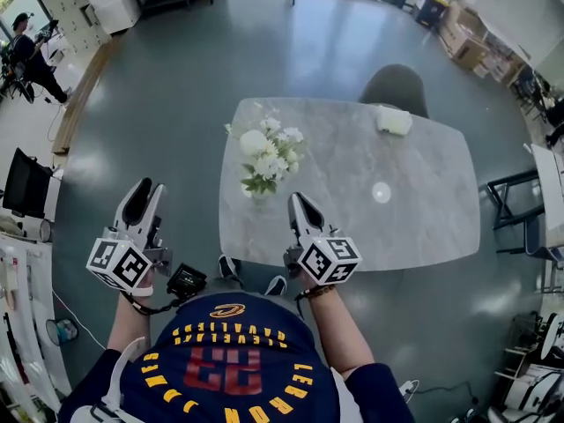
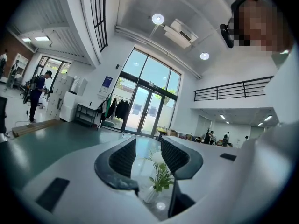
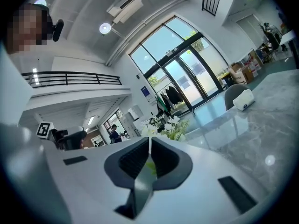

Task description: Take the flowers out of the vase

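On the table (image 1: 352,152), flowers (image 1: 269,152) upright in vase (image 1: 258,196)

A tall, bright hall with white walls and a smooth grey-green floor (image 1: 176,77) that mirrors the light. A pale marble table (image 1: 423,210) stands mid-floor, with a dark grey chair (image 1: 397,86) at its far side. High glass doors and windows (image 2: 145,107) fill one end wall, with a clothes rack (image 2: 114,110) beside them. Round ceiling lights (image 2: 158,18) glow overhead (an air-conditioning unit (image 2: 181,31) hangs near them). A black-railed balcony (image 2: 233,90) runs along the upper level. Cardboard boxes (image 1: 463,38) are piled by one wall.
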`<state>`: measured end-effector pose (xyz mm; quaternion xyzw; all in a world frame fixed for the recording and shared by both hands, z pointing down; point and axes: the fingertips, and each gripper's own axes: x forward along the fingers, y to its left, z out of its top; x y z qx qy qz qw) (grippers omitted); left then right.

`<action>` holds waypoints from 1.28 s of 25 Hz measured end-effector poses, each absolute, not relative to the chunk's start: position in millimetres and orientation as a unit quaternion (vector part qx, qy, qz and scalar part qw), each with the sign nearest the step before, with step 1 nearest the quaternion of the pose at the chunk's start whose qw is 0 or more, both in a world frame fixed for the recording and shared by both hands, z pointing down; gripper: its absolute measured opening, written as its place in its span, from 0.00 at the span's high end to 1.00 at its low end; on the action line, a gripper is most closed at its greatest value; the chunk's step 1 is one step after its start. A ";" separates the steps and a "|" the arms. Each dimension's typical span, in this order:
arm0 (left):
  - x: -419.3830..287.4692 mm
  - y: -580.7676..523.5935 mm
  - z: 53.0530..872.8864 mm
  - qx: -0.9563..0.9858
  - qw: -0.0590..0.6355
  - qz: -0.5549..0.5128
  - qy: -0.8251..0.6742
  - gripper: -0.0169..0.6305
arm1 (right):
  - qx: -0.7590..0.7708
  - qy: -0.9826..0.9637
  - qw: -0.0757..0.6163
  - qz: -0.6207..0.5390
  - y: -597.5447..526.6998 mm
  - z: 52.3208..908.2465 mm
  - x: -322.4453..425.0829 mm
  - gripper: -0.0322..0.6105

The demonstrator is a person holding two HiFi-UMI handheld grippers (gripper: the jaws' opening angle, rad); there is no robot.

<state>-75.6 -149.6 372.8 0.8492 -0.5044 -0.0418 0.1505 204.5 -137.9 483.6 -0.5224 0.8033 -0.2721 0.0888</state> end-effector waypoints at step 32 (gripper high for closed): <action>-103.4 -262.0 489.3 0.852 0.289 -0.003 -0.437 0.71 | -0.575 0.735 -0.013 -0.358 -245.7 610.7 154.9 0.43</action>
